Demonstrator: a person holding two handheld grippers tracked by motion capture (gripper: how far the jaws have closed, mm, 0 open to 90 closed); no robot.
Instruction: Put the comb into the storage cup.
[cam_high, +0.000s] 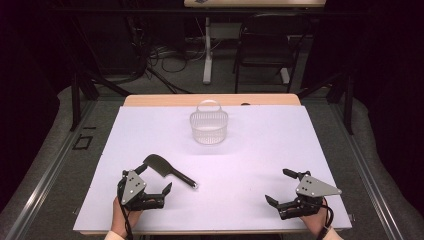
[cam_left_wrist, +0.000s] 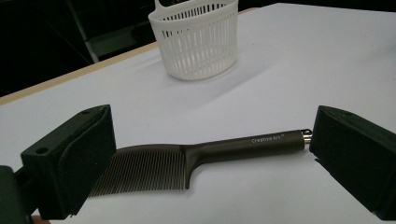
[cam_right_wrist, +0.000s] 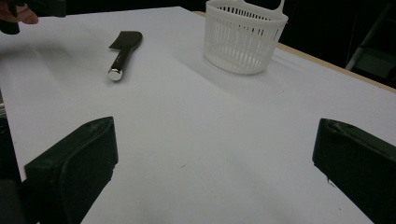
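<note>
A dark comb with a long handle is lying flat on the white table near its front left corner, teeth end pointing toward the left edge and handle pointing toward the middle; the left gripper is sitting low just in front of it with its jaws spread wide apart, the comb lying across the gap between them and untouched in the left gripper view. A white slatted basket is standing upright toward the middle of the back edge, well apart from the comb; the right gripper is resting near the front right corner, its jaws also gaping wide and holding nothing.
</note>
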